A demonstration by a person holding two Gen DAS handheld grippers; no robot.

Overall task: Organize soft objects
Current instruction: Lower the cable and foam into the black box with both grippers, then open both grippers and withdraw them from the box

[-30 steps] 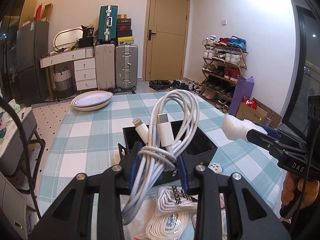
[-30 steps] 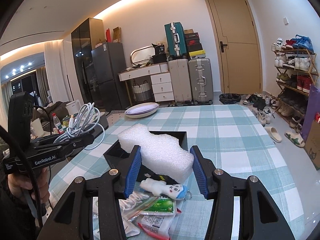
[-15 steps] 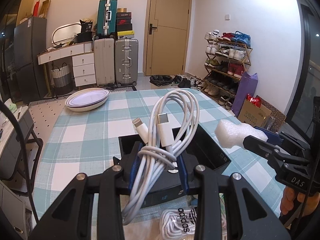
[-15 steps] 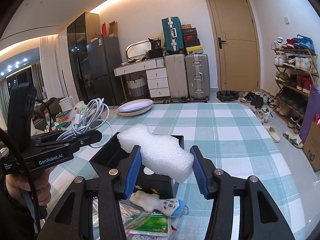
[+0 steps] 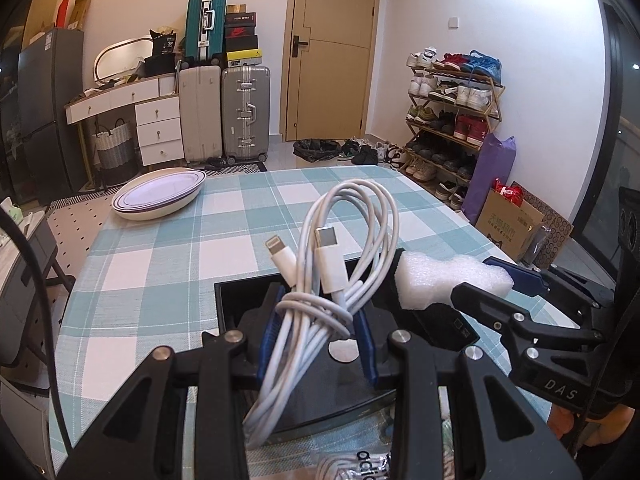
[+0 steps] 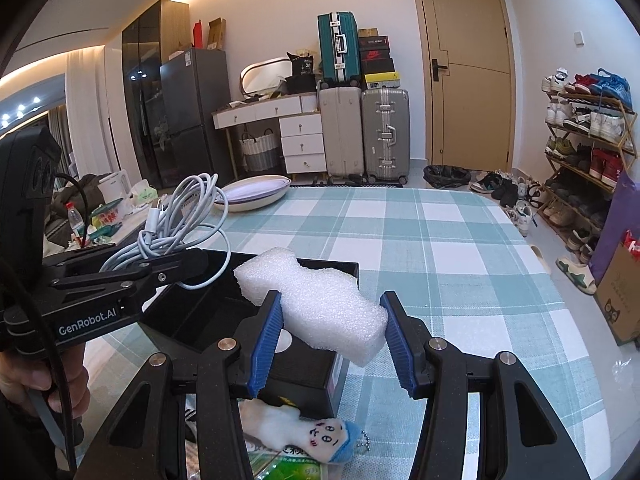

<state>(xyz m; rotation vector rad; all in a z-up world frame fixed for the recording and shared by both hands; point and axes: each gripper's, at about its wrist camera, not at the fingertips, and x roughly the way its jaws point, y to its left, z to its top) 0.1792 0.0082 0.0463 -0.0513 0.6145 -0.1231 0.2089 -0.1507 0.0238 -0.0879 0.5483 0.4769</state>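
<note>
Your left gripper is pinched down on a coiled white cable, its blue pads nearly together with only the bundled strands between them. The coil's long axis runs up and away from you: the loop stands above the fingers, both plugs point upward, and the loose tail hangs down toward you. You are holding it over the open black box on the checked tablecloth; in the right wrist view the cable sits above the box's left edge.

Your right gripper is spread much wider, its pads pressed against the two long sides of a white foam block. The block's long axis lies roughly level, running away from you and a little leftward, its far end reaching past the fingertips over the box. From the left wrist view the foam is just right of the cable, near it; whether they touch I cannot tell.

Below your right gripper, a small plush doll lies on the table beside the box's near wall.
</note>
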